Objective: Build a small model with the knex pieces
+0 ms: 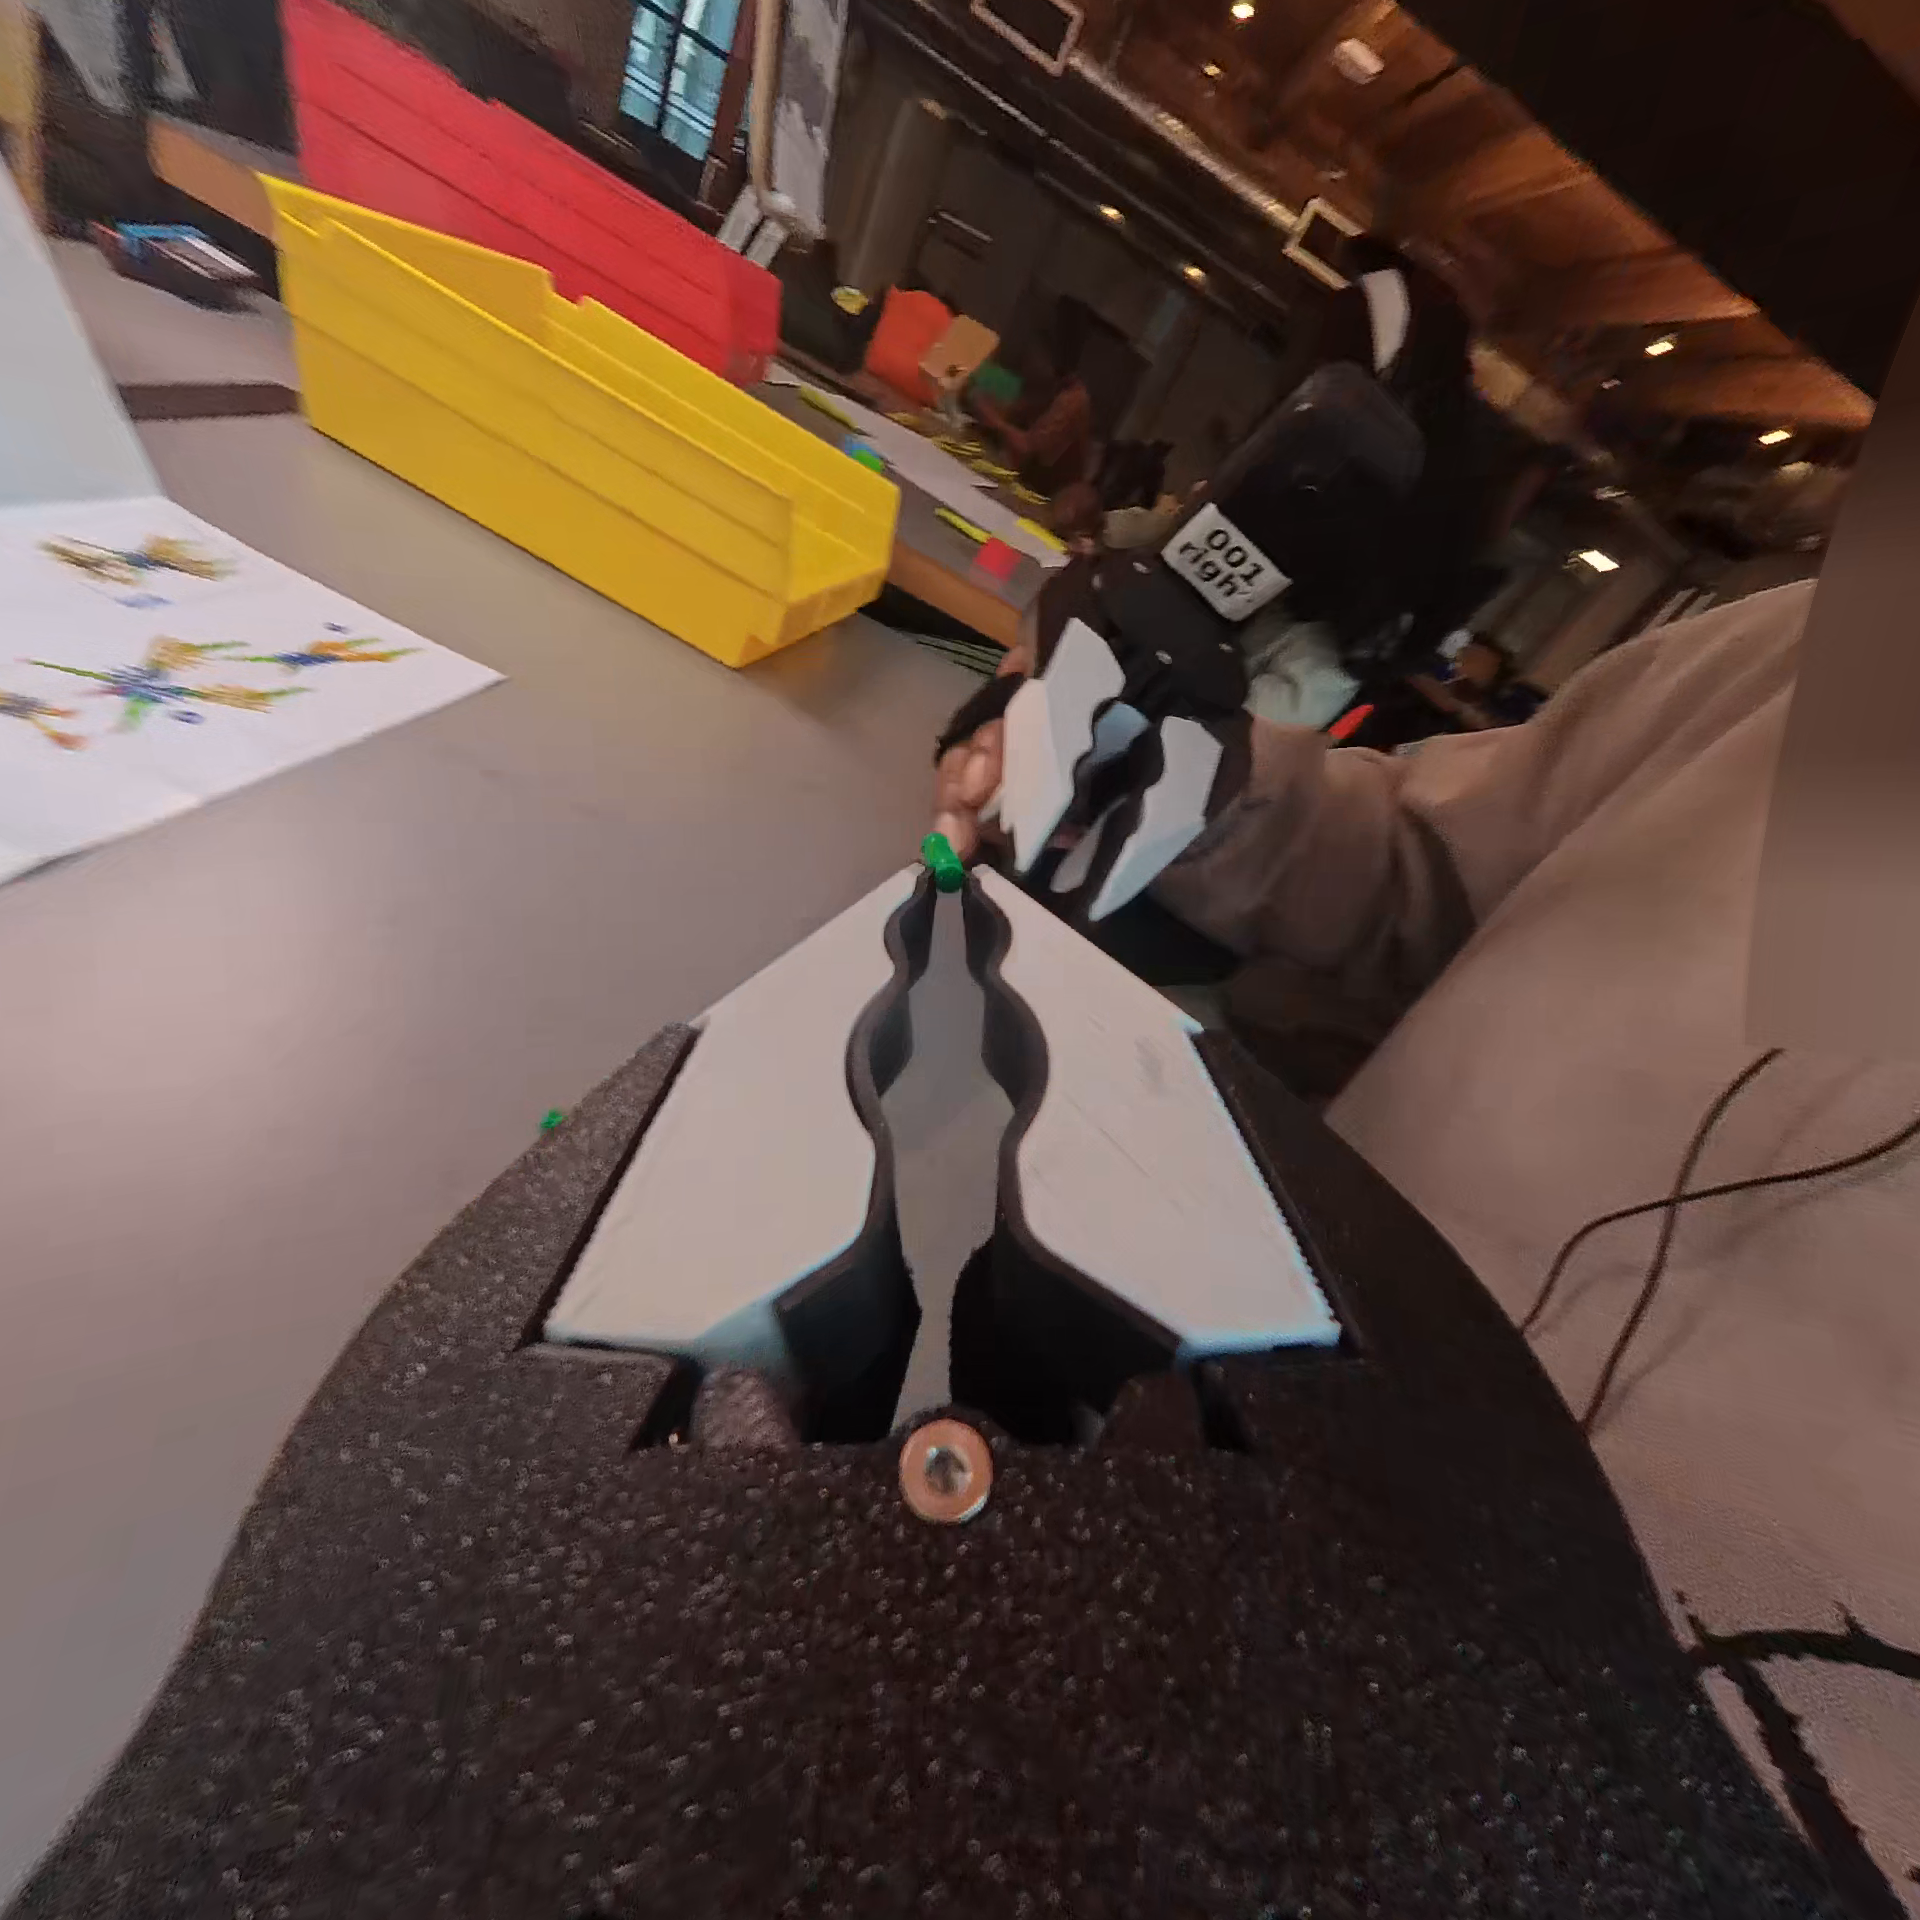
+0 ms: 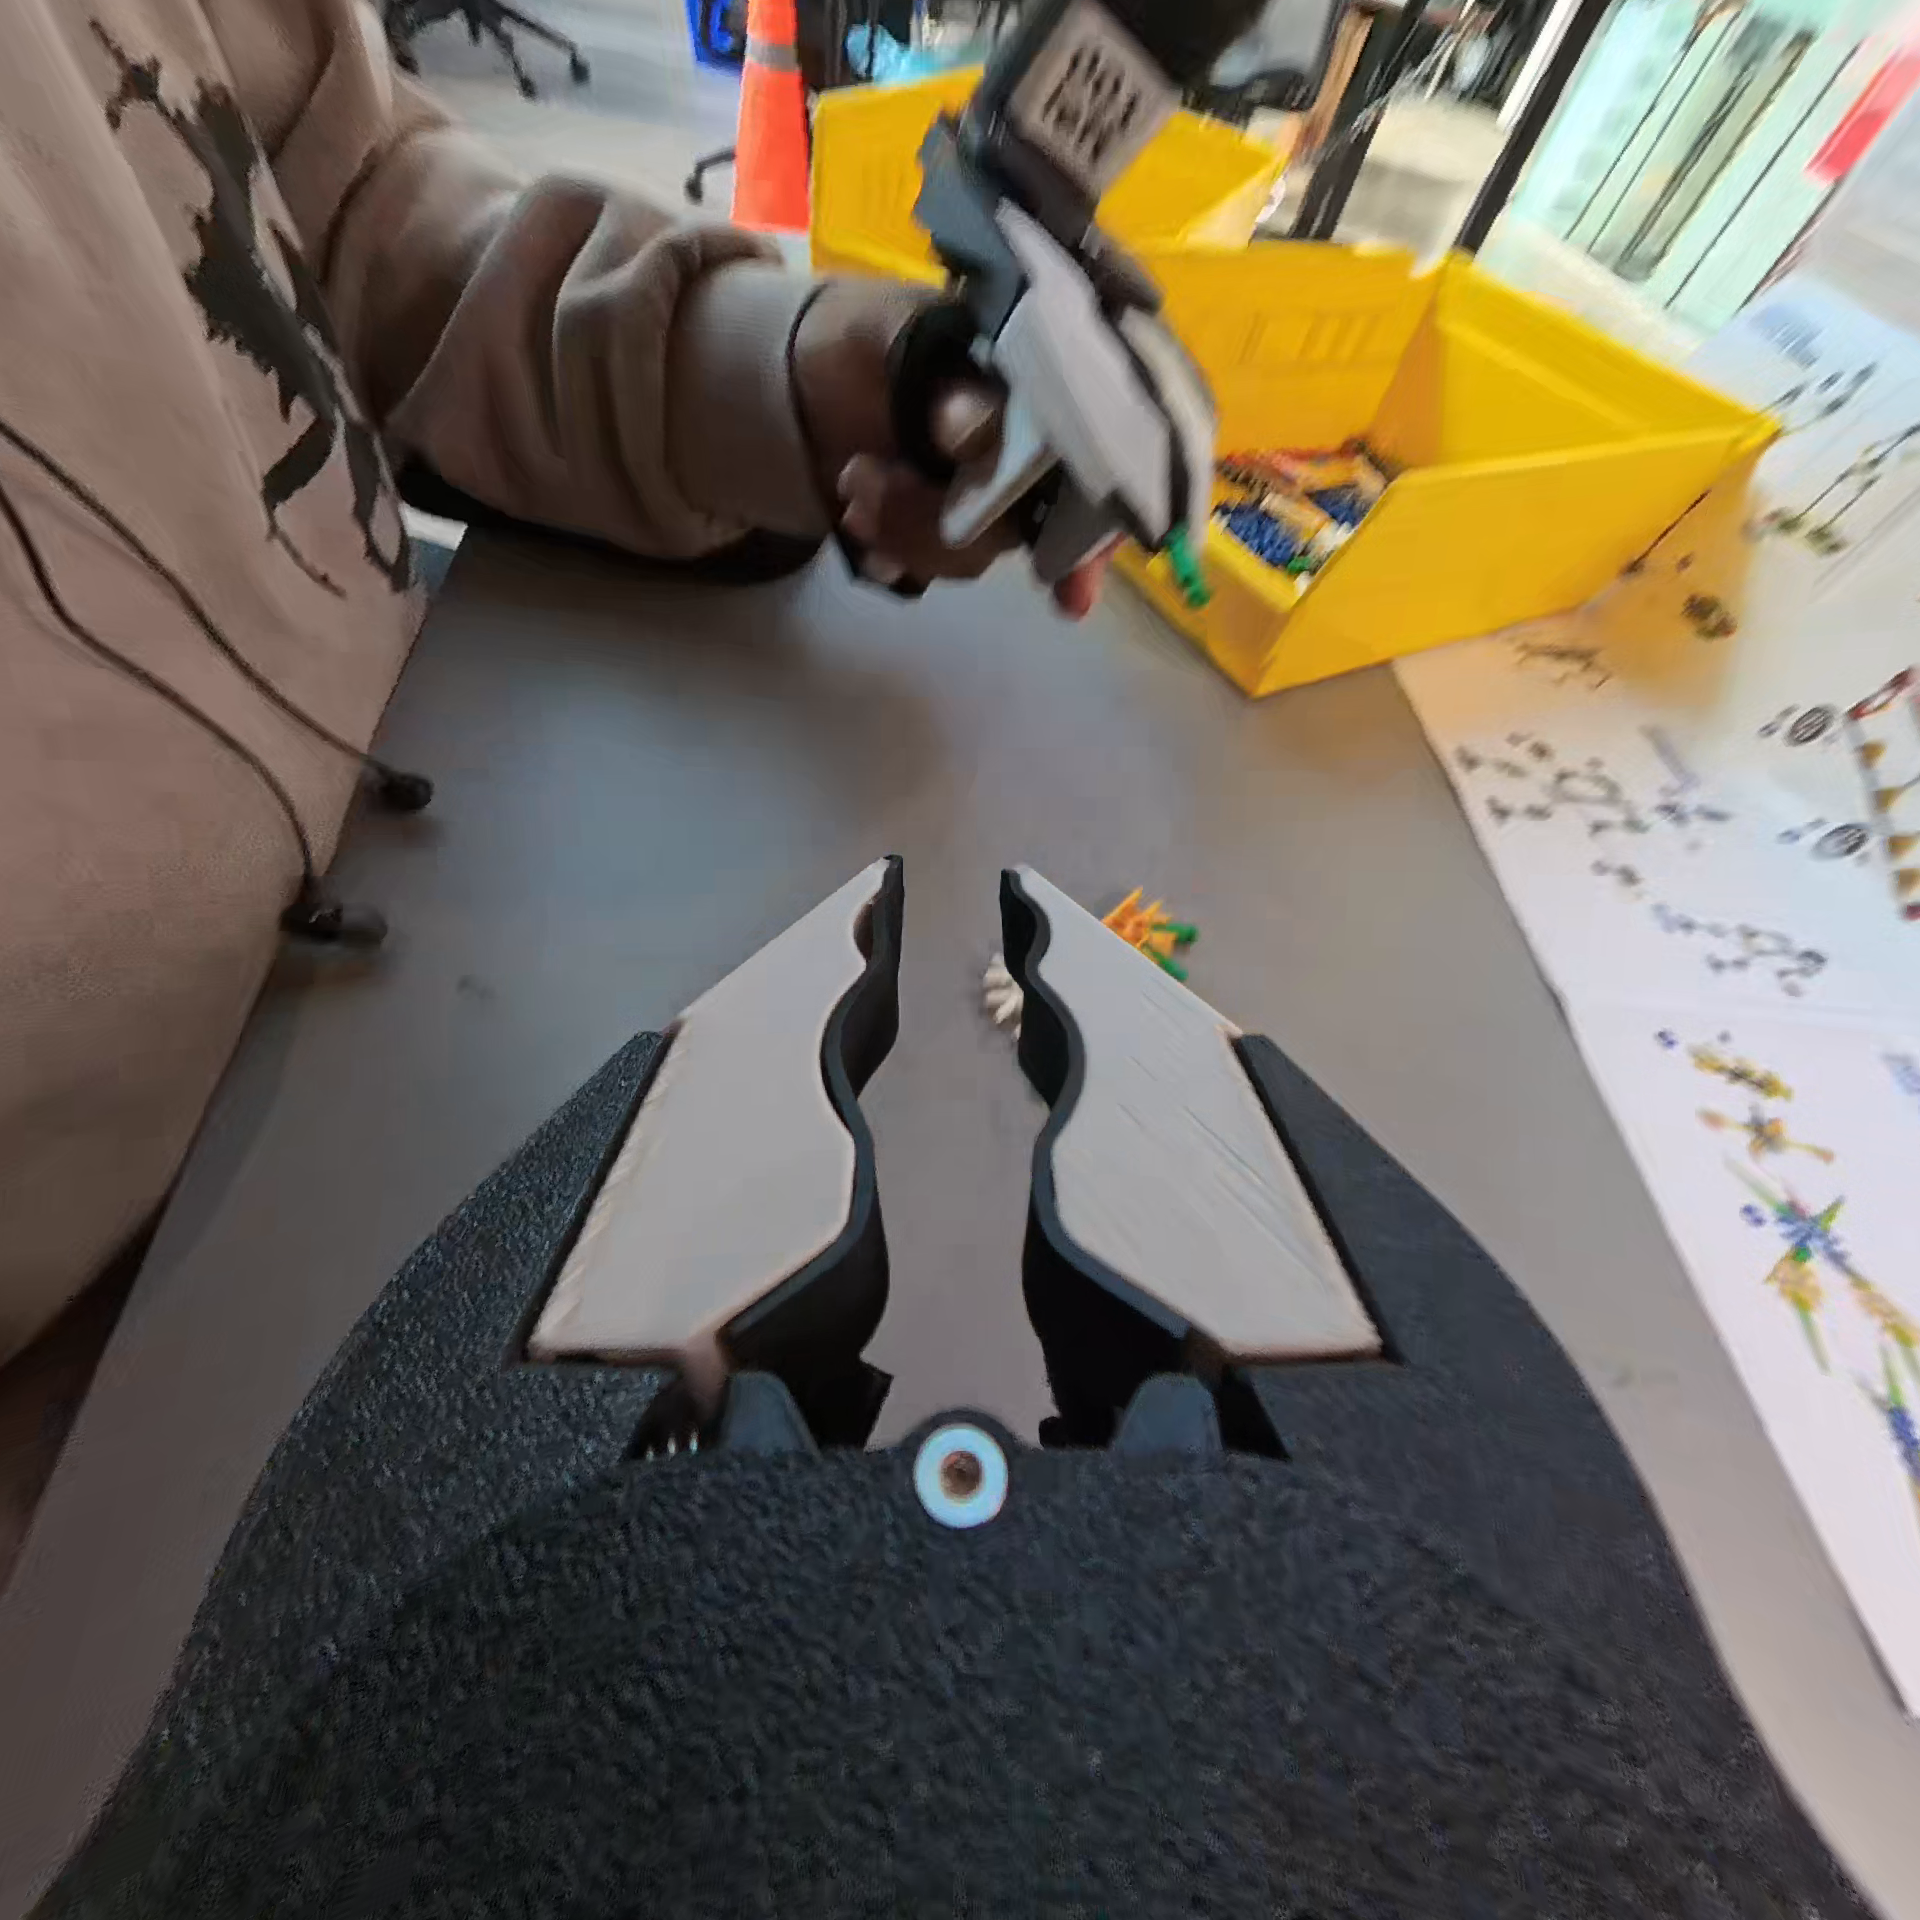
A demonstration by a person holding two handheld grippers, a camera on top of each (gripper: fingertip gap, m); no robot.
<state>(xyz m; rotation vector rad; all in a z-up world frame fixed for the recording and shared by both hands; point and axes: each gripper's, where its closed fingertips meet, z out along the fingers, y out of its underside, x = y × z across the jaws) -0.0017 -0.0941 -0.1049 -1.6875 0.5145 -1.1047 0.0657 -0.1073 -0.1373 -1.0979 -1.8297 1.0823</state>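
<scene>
- The left hand-held gripper (image 1: pixel 943 883) is pinching a small green plastic piece (image 1: pixel 943 862) at the very tips of its fingers; the jaws are standing nearly closed, with only the wavy gap behind the tips showing.
- In the right wrist view the same left hand-held gripper (image 2: pixel 1184 566) is hanging in the air above the bench (image 2: pixel 644 727), tilted downward, with the green piece (image 2: pixel 1187 569) sticking out below the tips. This part of the view is motion-blurred.
- The right hand-held gripper (image 2: pixel 951 868) is holding nothing; its jaws are standing apart with a clear gap and grey bench surface is showing between them.
- Just beyond the right finger, a small cluster of orange and green pieces (image 2: pixel 1148 930) is lying on the bench, with a pale whitish piece (image 2: pixel 1000 987) beside it, partly hidden by the finger.
- A yellow bin (image 2: pixel 1538 520) is sitting on the bench past the left hand-held gripper, holding a heap of mixed coloured pieces (image 2: pixel 1288 499).
- A white printed sheet (image 2: pixel 1714 935) with coloured diagrams is lying flat to the right, touching the bin's corner area.
- In the left wrist view, stacked yellow bins (image 1: pixel 582 457) and red bins (image 1: pixel 520 187) are standing farther back; the right hand-held gripper (image 1: pixel 1081 862) is appearing just beyond the green piece.
- A person's beige sleeve (image 2: pixel 582 343) is reaching over the bench edge.
</scene>
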